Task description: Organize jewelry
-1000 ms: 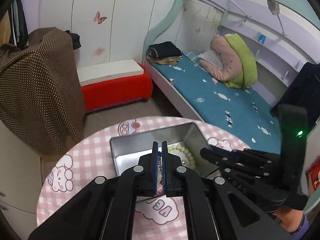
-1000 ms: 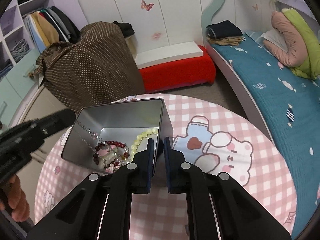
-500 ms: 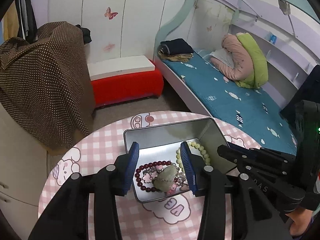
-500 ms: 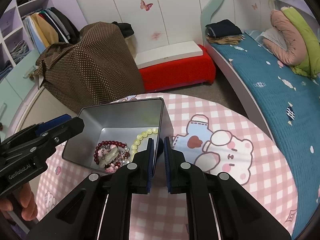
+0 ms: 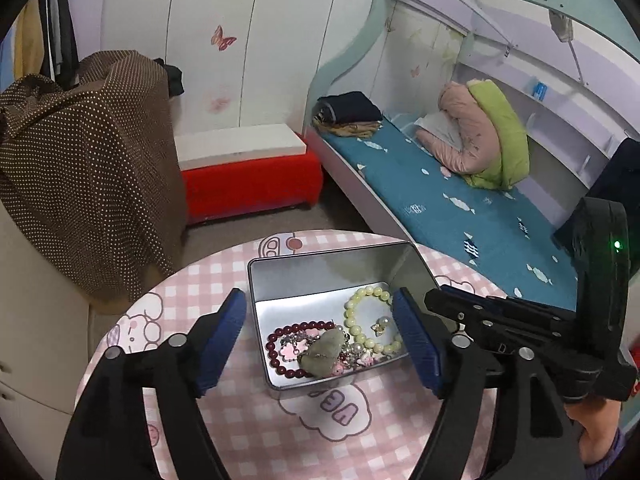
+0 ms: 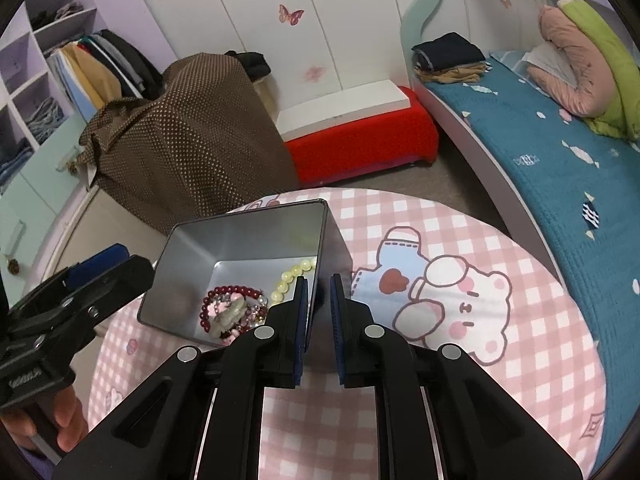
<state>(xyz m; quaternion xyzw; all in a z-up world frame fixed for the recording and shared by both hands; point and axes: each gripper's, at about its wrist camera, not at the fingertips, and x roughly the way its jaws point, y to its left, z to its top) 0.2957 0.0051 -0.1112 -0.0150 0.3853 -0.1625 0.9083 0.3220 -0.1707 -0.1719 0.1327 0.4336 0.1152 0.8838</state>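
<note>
An open metal tin [image 5: 320, 254] [image 6: 240, 240] stands on the round pink-checked table [image 5: 240, 420]. In it lie a dark red bead bracelet [image 5: 276, 344] [image 6: 232, 290], a pale yellow bead bracelet [image 5: 360, 300] [image 6: 294, 270] and a green stone [image 5: 322, 354] on a tangle of chain and pink charms. My left gripper [image 5: 318, 296] hovers over the tin. Its jaws are opening wide and nothing is between them. My right gripper [image 6: 318, 280] [image 5: 436, 300] straddles the tin's right wall, pads on either side, its jaws just starting to open.
A brown dotted cloth [image 5: 80, 160] covers something to the left of the table. A red bench [image 5: 248, 184] and a bed with a teal sheet [image 5: 460, 208] lie beyond it. A person's hand [image 6: 64, 420] holds the left gripper's handle.
My left gripper was shut on a chain hanging into the tin. It has opened wide and the chain with the green stone now lies on the tin's floor. The right gripper stayed on the wall.
</note>
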